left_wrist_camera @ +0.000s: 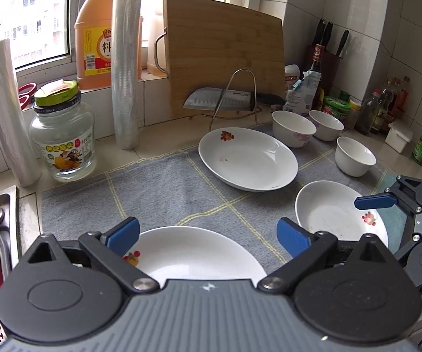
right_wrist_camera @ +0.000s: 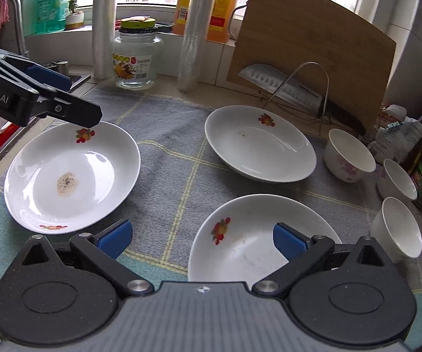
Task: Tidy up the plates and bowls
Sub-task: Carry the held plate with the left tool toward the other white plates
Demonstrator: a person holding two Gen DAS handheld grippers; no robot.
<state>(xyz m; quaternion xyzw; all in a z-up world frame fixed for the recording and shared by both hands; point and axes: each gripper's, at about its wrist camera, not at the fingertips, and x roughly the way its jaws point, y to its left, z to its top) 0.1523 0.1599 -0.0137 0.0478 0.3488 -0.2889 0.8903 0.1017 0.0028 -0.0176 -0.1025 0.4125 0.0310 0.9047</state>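
Directly below the left gripper, whose blue-padded jaws stand wide apart and empty, lies a white shallow plate with a fruit motif on the grey checked cloth. Beyond it sit two matching plates and three small white bowls, all separate.

From the right wrist, the right gripper hovers spread and empty over the nearest fruit-motif plate; the left-hand plate carries a food smear. Nothing is stacked yet, so the sorting seems barely begun.
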